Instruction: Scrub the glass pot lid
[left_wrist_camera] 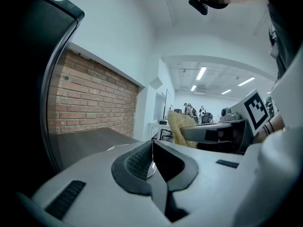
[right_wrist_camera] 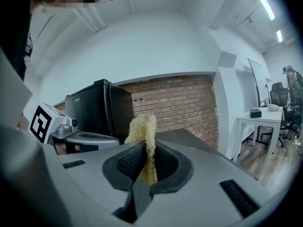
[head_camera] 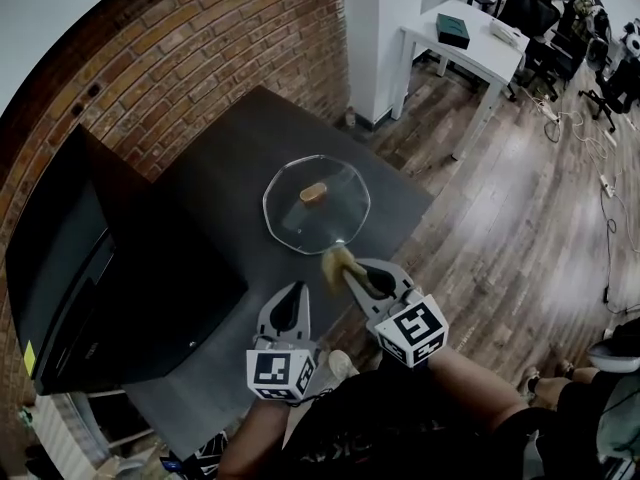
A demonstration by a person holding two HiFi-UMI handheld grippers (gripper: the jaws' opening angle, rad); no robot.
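Lid (head_camera: 316,205): flat near bench (head_camera: 230,158) right edge, knob (head_camera: 314,194) up.
Right gripper (head_camera: 347,265): fingers clamped on scrubber (head_camera: 338,260), at lid's near rim, lid dead ahead.
Left gripper (head_camera: 299,290): fingers together, empty, further back.
Probably a right-side job: push forward across glass.

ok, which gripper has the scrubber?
The right gripper: its jaws are clamped on the yellowish fibrous scrubber, near the rim of the glass lid. The left gripper is shut on nothing.
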